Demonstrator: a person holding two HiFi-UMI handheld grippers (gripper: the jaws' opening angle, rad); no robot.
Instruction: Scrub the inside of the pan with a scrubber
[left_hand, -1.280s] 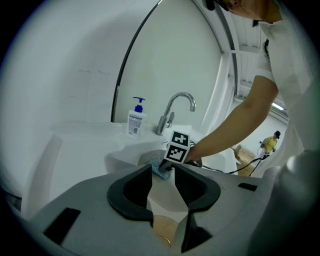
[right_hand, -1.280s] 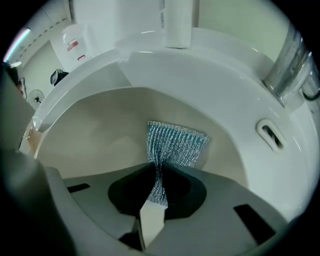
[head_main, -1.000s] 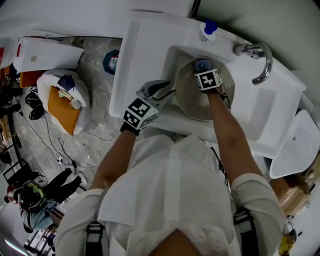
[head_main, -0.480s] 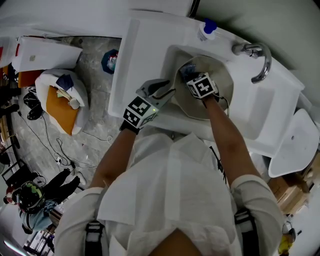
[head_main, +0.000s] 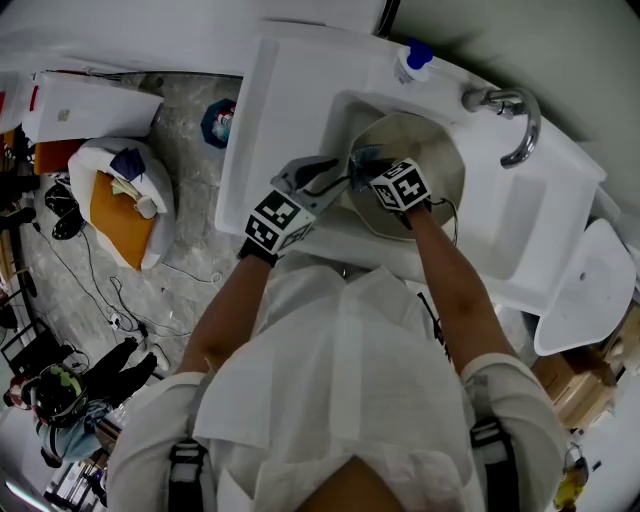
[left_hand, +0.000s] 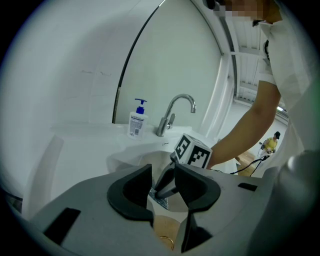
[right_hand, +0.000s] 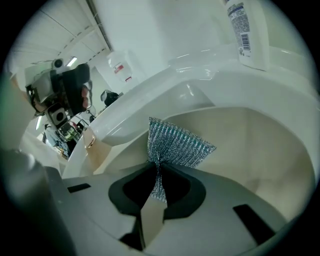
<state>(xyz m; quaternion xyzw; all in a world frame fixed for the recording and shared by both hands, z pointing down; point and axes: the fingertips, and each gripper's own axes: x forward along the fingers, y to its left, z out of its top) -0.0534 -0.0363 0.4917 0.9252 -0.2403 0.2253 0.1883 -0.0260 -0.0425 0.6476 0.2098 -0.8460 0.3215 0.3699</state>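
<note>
A cream pan sits tilted in the white sink. Its pale handle, with a metal ring at the end, lies between the jaws of my left gripper, which is shut on it at the sink's left rim. My right gripper is shut on a silvery-blue mesh scrubber. The scrubber is against the pan's inner wall on the handle side. In the left gripper view, the right gripper's marker cube is just beyond my left gripper.
A soap bottle with a blue pump stands at the sink's back edge, and a curved chrome faucet is to its right. A white bin lid is at the far right. Bags and cables lie on the floor to the left.
My right gripper has swept the scrubber from the pan's far side toward its left, handle side. The left gripper has stayed in place on the handle.
</note>
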